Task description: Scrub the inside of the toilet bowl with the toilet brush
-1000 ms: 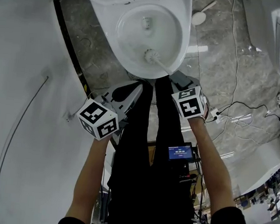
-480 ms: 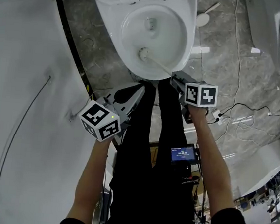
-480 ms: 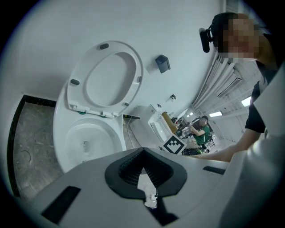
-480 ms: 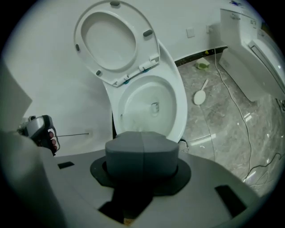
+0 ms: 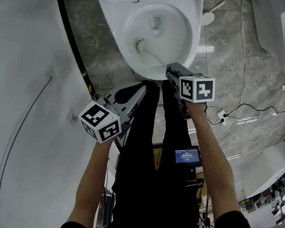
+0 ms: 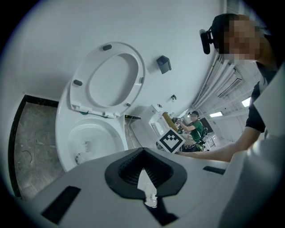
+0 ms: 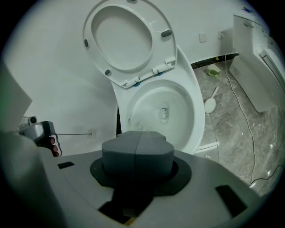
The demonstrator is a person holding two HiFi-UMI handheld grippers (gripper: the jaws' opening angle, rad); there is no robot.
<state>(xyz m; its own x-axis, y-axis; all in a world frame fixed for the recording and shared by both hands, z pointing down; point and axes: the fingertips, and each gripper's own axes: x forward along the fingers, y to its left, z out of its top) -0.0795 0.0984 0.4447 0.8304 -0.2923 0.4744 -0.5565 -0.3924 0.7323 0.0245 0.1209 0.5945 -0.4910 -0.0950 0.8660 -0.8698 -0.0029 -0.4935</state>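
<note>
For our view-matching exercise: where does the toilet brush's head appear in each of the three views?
Head view: toilet brush head at the lower left inside the bowl, its handle in the right gripper.
Left gripper view: low left inside the bowl.
Right gripper view: hidden, or nearly, behind the shut jaws.
Shared landmark: the small fitting at the bowl's bottom.

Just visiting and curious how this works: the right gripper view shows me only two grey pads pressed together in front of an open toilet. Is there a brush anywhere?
Observer: Yes. The head view shows the toilet brush with its head inside the toilet bowl, against the near left wall.
Visitor: What holds it?
Observer: Its handle runs straight into the right hand-held gripper, which is shut on it.
Visitor: And the other one?
Observer: The left hand-held gripper hangs short of the bowl, not touching it.
</note>
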